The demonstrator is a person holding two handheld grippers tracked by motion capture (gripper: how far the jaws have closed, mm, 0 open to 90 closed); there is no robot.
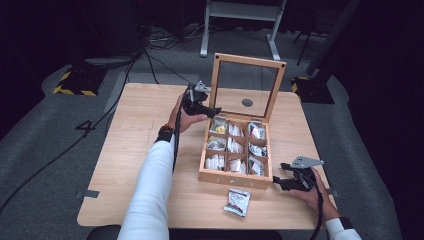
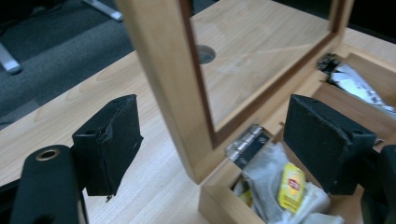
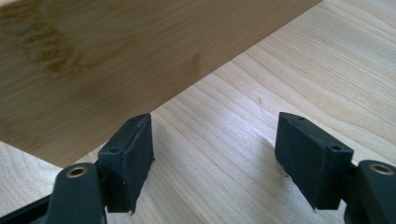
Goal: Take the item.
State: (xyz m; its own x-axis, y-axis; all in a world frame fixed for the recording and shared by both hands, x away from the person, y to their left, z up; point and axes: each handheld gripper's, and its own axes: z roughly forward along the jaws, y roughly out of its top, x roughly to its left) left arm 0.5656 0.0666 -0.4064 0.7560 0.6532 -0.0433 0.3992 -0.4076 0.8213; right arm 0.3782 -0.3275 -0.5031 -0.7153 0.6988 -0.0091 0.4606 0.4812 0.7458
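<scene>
A wooden box with several compartments of tea bags sits on the table, its glass lid standing upright. My left gripper is at the lid's lower left corner, by the back left compartment. In the left gripper view the left gripper is open, and the lid's wooden frame rises between and beyond the two pads without touching them. A yellow-labelled tea bag lies below in the box. My right gripper rests by the box's front right corner. In its own view the right gripper is open and empty beside the box wall.
One loose tea bag packet lies on the table in front of the box. A metal hinge joins lid and box. Cables and a stand's feet lie on the grey floor behind the table.
</scene>
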